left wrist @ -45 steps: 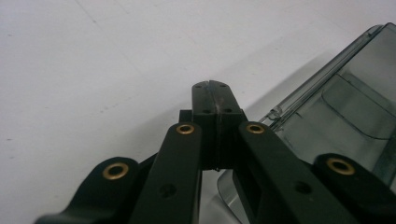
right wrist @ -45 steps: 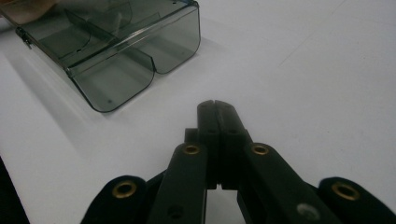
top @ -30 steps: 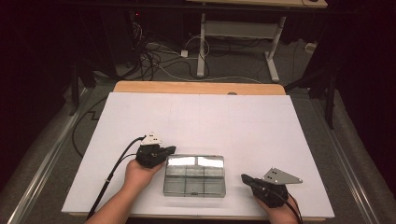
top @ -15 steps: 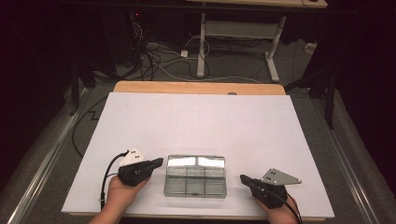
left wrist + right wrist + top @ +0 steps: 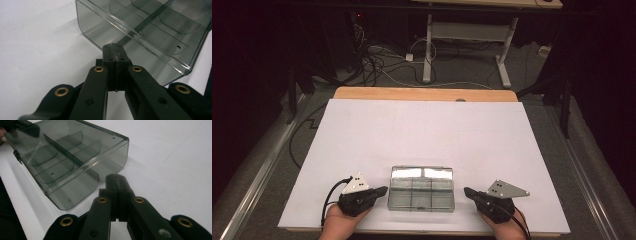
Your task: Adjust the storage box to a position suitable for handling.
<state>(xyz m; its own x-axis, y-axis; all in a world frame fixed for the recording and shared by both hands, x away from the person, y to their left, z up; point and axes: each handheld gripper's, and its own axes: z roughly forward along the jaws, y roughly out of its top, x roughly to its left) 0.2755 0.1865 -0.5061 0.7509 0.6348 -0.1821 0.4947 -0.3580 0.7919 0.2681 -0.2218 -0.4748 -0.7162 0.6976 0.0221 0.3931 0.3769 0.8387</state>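
A: High view: a clear compartment box (image 5: 421,188) is seen lying flat near the near edge of the white table (image 5: 427,130), with the left gripper (image 5: 381,190) just beside its left end and the right gripper (image 5: 469,191) just beside its right end. Neither is seen to touch it.

B: And the jaws?

A: Both pairs are pressed together with nothing between them, as is shown in the left gripper view (image 5: 115,50) and the right gripper view (image 5: 116,178). The smoky plastic box (image 5: 150,27) is seen just ahead of the tips, its dividers visible and the compartments apparently empty (image 5: 67,160).

B: Which step is judged to be in hand?

A: An approach, it is thought: the box is flanked on both sides but not yet gripped.

B: What is called for next?

A: Were the box to be grasped, the jaws would first have to be parted and brought over a wall or rim. Alternatively, the clenched tips could be pressed inward from both ends; care would be needed so that the light box is not skidded or tipped.
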